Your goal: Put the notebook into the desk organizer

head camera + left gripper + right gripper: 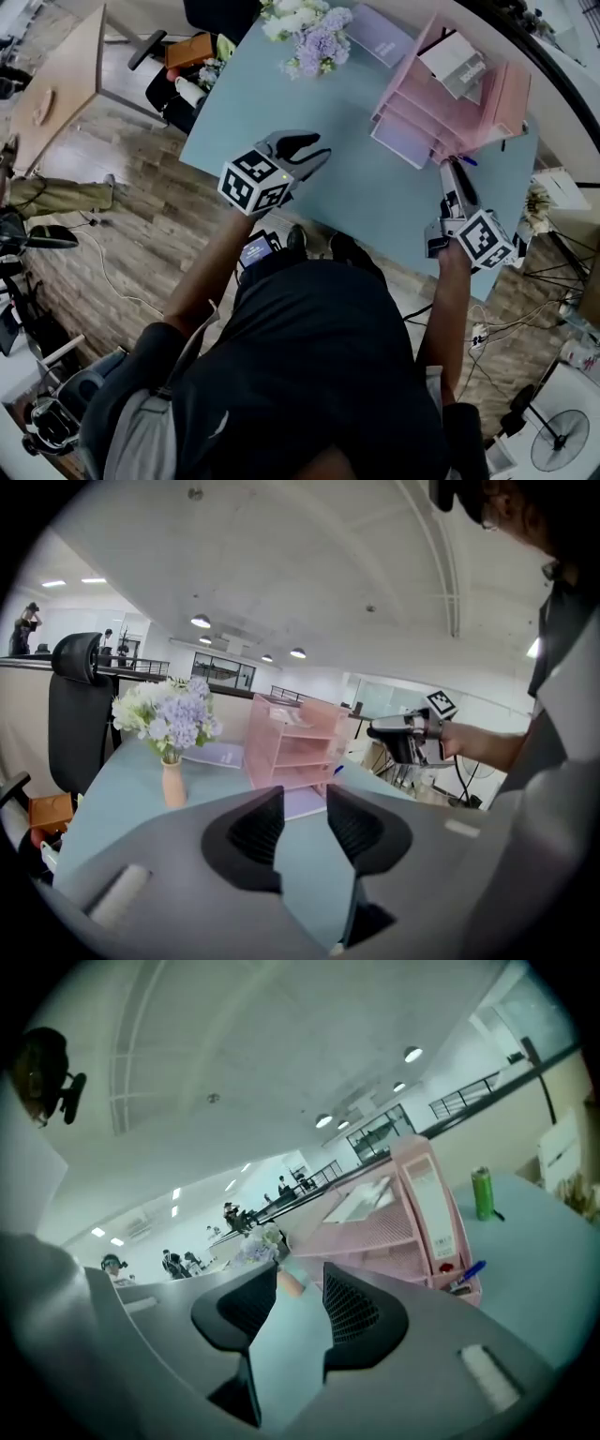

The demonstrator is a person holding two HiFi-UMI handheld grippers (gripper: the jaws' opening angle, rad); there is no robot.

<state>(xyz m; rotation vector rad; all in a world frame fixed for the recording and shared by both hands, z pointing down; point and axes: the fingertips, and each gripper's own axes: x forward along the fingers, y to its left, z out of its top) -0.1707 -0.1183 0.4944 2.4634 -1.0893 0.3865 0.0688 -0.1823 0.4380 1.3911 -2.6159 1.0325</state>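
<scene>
A lavender notebook [380, 33] [217, 755] lies flat on the light blue table [375, 206], behind the flowers. The pink desk organizer [459, 112] [295, 742] [394, 1222] stands at the table's right end, with another lavender book [401, 139] in its bottom tray and a white box [455, 61] on top. My left gripper [314, 148] [306, 803] hovers over the table's near left part, open and empty. My right gripper [456, 171] [300, 1279], also open and empty, is raised just in front of the organizer, pointing at it.
A vase of white and purple flowers [309, 37] [172, 733] stands at the table's far side. A blue pen [466, 159] [469, 1272] lies by the organizer's base, a green can [482, 1192] beyond it. A black chair [75, 714] and a wooden desk [56, 84] stand off to the left.
</scene>
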